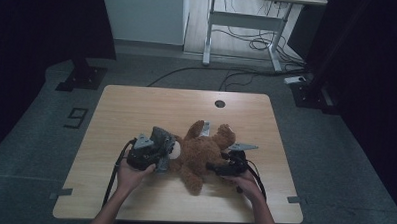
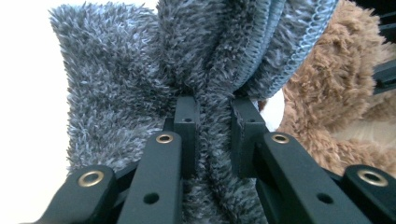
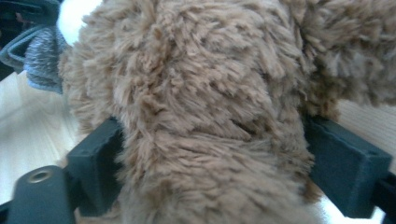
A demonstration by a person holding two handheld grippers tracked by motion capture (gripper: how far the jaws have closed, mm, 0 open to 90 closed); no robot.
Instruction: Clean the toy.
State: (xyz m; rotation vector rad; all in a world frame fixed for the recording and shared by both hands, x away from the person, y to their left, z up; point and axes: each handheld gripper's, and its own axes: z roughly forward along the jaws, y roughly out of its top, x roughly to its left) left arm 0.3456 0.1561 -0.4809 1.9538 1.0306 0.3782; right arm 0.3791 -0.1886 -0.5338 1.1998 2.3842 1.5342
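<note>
A brown plush bear lies on its back in the middle of the wooden table. A grey fuzzy cloth piece with a blue stitched edge sits at the bear's head. My left gripper is shut on a fold of this grey cloth, pinched tight between its jaws, with the bear just to the right. My right gripper reaches in from the bear's other side. Its jaws stand wide around a thick furry part of the bear, fur brushing both pads. The grey cloth shows beyond.
The table has a round cable hole near its far edge. Bare wood lies to the left and behind the bear. Beyond the table stand a white desk frame with cables on the floor, and black stands at both sides.
</note>
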